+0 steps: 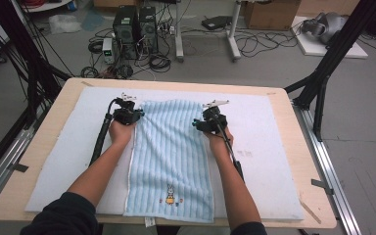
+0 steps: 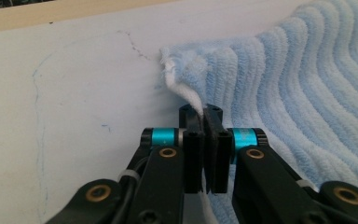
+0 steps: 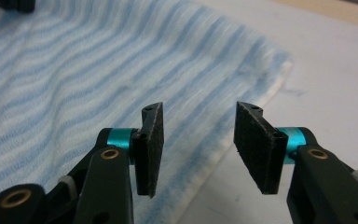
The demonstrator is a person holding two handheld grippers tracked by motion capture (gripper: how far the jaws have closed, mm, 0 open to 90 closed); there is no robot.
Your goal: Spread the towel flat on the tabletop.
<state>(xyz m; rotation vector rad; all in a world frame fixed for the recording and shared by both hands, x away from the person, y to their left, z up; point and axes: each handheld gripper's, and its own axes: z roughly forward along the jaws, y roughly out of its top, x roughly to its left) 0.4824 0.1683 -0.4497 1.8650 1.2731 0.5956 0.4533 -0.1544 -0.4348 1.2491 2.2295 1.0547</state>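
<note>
we see the left gripper (image 2: 204,140) at ten o'clock on the mat (image 1: 58,161), its jaws pinching the towel's (image 1: 169,147) white hem near the far left corner, which lifts slightly. the blue striped towel lies flat at the centre, running from twelve to six. at two o'clock our right gripper (image 3: 198,149) hangs over the towel's right edge, jaws spread with nothing pressed between them.

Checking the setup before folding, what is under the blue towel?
The blue towel lies on a white mat that covers the wooden table. Whatever sits beneath the towel's middle is covered.
</note>
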